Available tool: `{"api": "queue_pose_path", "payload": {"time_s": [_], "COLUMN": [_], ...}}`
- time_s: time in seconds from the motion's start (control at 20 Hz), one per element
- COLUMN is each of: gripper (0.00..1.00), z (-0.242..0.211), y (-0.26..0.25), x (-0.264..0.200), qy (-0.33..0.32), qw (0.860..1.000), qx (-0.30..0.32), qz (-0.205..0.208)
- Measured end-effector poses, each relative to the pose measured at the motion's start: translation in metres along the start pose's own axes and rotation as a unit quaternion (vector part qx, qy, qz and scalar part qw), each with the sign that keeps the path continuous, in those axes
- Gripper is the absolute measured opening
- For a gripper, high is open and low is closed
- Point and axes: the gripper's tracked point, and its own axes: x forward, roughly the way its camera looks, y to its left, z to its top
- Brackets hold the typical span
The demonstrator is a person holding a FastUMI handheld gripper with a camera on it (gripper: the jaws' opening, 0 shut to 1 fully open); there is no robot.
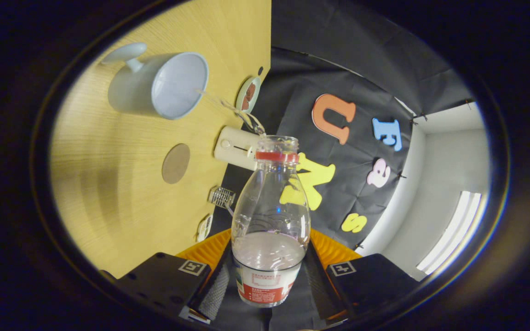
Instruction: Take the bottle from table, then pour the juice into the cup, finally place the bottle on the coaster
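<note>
Bottle tipped in the gripper, thin stream running into the cup.

Left to right: the pale cup (159, 85), handle outward, sits on the wooden table (108, 193) at about ten o'clock from the fingers, mouth facing the bottle. The round brown coaster (175, 163) lies bare below the cup, nearer the fingers. A clear stream (230, 110) arcs from the bottle mouth to the cup's rim. A small dish (248, 95) and a white box (237, 148) sit at the table edge, beyond the bottle at eleven o'clock. The clear bottle (270, 216), red-collared, uncapped, is clamped between both fingers of the gripper (267, 280), liquid pooled low near its labelled base.
</note>
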Motion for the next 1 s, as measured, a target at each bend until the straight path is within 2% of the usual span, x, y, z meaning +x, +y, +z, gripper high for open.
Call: {"api": "queue_pose_path", "payload": {"time_s": [1.0], "gripper": [0.82], "z": [-0.0017], "y": [0.0062], "x": [-0.0003], "qy": [0.009], "qw": [0.999], "qx": [-0.031], "qz": [0.017]}}
